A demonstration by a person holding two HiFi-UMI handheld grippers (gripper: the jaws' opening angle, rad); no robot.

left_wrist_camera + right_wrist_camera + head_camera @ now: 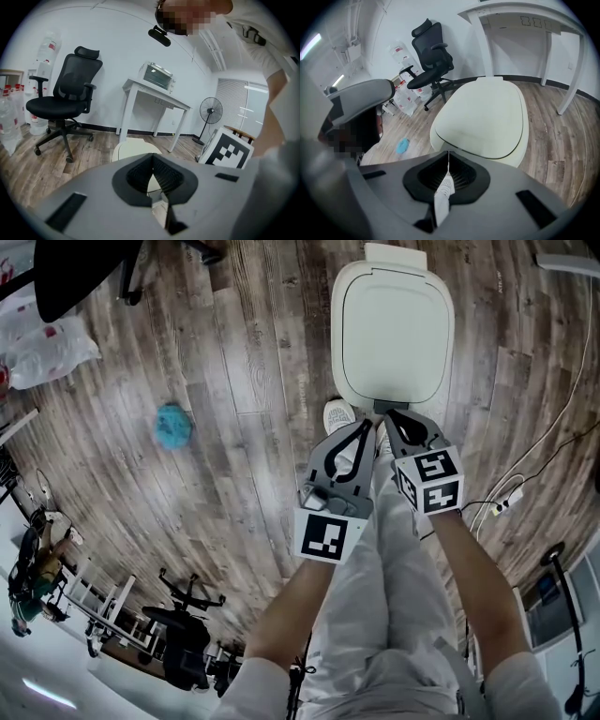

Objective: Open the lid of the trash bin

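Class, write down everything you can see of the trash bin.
The trash bin is cream-white, smooth like plastic, with a rounded-rectangle lid lying shut and a hinge block at its far edge. It stands upright on the wooden floor. The right hand-held gripper points at its near edge; contact unclear.

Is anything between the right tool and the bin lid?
Nothing visible. The closed cream plastic trash bin lid lies directly ahead of the right tool, whose jaws are together. The white shoe sits left of that path, at the bin's front.
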